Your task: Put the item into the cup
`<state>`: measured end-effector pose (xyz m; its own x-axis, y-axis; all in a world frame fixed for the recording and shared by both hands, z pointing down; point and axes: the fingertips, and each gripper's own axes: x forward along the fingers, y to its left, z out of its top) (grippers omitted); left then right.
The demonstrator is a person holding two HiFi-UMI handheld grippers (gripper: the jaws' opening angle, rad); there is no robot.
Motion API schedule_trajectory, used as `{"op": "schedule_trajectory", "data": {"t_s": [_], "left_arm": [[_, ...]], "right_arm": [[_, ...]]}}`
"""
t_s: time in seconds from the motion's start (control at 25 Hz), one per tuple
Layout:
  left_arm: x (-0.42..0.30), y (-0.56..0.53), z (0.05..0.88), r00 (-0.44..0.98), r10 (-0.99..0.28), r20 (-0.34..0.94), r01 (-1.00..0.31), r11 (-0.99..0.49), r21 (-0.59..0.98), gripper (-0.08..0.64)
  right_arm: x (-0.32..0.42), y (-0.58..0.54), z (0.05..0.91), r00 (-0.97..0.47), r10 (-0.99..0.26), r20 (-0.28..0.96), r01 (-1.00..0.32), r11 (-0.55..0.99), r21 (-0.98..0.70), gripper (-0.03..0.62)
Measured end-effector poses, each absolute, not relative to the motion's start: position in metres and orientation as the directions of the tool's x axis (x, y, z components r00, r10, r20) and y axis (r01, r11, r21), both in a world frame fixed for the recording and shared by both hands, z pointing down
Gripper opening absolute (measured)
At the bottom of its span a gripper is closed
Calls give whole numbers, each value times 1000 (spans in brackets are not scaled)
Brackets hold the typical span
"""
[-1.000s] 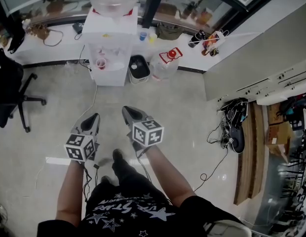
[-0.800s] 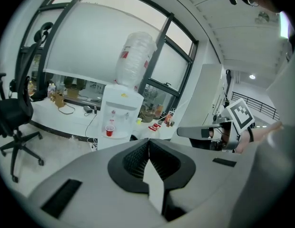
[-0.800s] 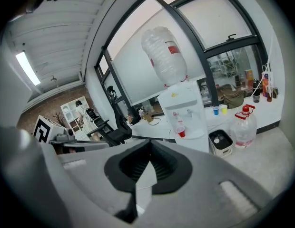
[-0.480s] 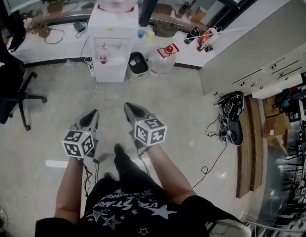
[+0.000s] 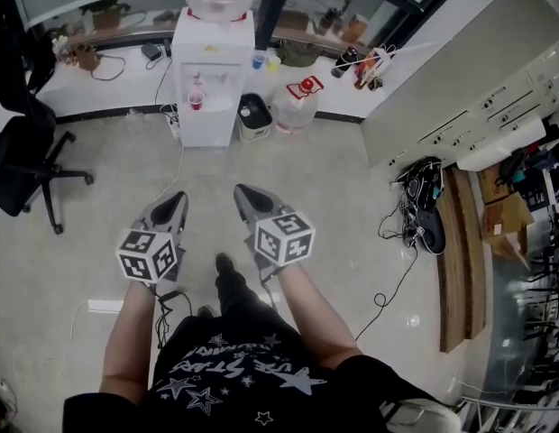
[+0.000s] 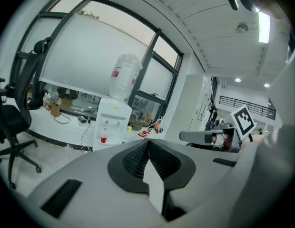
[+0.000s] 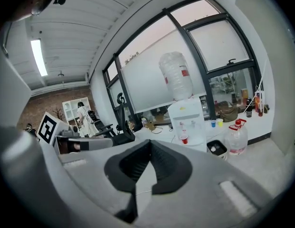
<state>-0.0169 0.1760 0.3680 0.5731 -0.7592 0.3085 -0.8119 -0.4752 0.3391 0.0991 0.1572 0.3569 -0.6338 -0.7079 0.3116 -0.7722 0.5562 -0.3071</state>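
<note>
Since the earlier frame both hand-held units have shifted slightly up and rightward in the head view, and the office chair (image 5: 27, 165) shows more fully at left. Left tongs (image 5: 177, 202): pressed together, nothing between them. Right tongs (image 5: 242, 194): likewise closed tight and empty. No item meant for a cup can be identified in any view. A stretch of floor (image 5: 288, 165) separates the tongs from the water dispenser (image 5: 212, 79) ahead. A red cup (image 5: 197, 100) stands upright in its alcove, well apart from both tongs, ahead and between their lines, marginally nearer the left. Beyond, a blue cup (image 5: 259, 61) and a yellow cup (image 5: 275, 62) stand on the white worktop (image 5: 126, 84). Which cup the task means is unsettled.
</note>
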Motion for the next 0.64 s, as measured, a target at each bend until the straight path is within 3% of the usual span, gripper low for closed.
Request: {"op": "schedule_trajectory", "data": {"t_s": [0.64], "left_arm": [[-34, 269, 361, 589, -756, 285, -803, -510, 308, 6]], "right_arm": [[78, 259, 348, -622, -721, 305, -783, 570, -249, 0]]}}
